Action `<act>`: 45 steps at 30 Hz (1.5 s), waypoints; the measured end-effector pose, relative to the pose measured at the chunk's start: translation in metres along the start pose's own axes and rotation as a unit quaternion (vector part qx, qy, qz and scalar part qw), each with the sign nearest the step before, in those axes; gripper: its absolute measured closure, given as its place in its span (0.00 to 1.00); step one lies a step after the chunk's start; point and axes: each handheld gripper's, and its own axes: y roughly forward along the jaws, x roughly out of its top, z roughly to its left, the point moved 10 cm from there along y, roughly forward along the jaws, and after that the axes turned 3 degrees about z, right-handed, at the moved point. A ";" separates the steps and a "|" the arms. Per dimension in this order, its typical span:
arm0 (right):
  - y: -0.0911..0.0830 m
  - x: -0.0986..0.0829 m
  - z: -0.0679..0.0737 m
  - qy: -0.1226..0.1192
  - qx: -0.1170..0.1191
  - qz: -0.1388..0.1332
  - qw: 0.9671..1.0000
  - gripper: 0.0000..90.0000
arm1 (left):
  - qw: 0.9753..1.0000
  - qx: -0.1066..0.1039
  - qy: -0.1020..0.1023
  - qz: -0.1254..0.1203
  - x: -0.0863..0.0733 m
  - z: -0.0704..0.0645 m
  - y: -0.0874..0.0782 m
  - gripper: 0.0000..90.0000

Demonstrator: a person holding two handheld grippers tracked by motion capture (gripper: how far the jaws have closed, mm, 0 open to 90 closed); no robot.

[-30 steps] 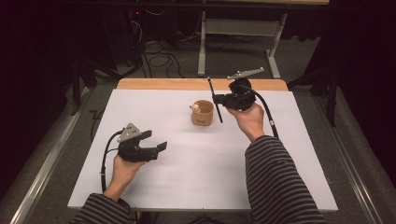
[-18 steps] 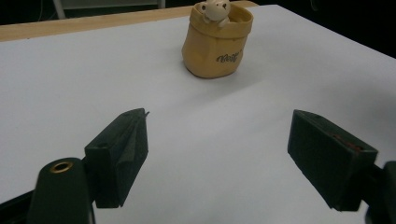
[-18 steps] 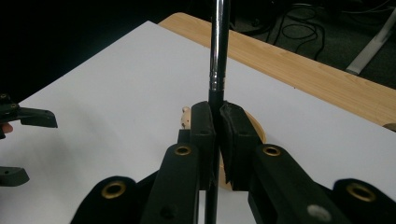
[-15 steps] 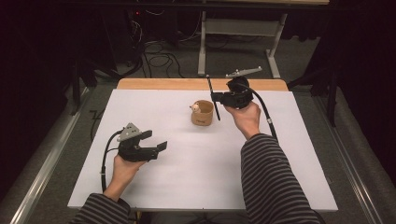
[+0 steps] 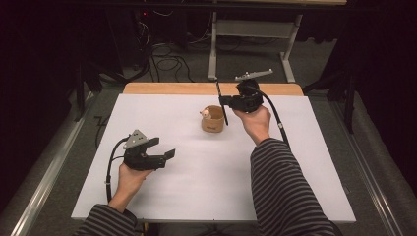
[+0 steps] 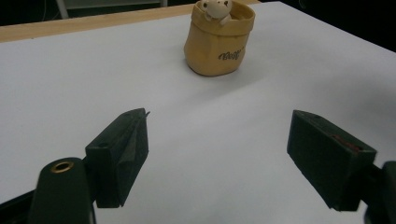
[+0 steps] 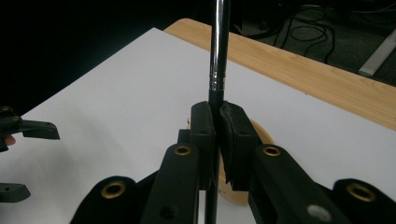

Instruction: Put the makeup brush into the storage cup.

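Observation:
A small tan pouch-shaped holder [image 5: 213,120] [image 6: 219,44] stands upright near the middle back of the white table, with a pale little figure at its rim. Just right of it my right gripper [image 5: 225,102] [image 7: 217,135] is shut on a thin dark pen [image 5: 222,105] [image 7: 218,51] held about upright, its lower end beside or just over the holder. My left gripper [image 5: 162,150] [image 6: 224,158] rests low at the front left, open, with nothing between its jaws, pointing toward the holder.
The white tabletop [image 5: 196,196] has a wooden strip [image 5: 172,88] along its far edge. Behind it are cables and a metal stand [image 5: 246,34] on the dark floor.
The right gripper with the pen has drifted slightly up and away from me, staying beside the holder. The left gripper has not moved.

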 end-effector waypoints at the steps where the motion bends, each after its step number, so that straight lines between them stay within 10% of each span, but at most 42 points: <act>1: 0.000 0.002 0.000 -0.002 -0.001 -0.001 1.000 0.95 | 1.000 0.000 -0.001 0.000 0.000 0.000 0.000 0.24; 45: 0.035 0.018 -0.014 -0.007 -0.027 -0.010 1.000 0.95 | 0.999 0.027 -0.023 -0.003 -0.016 0.007 -0.028 0.22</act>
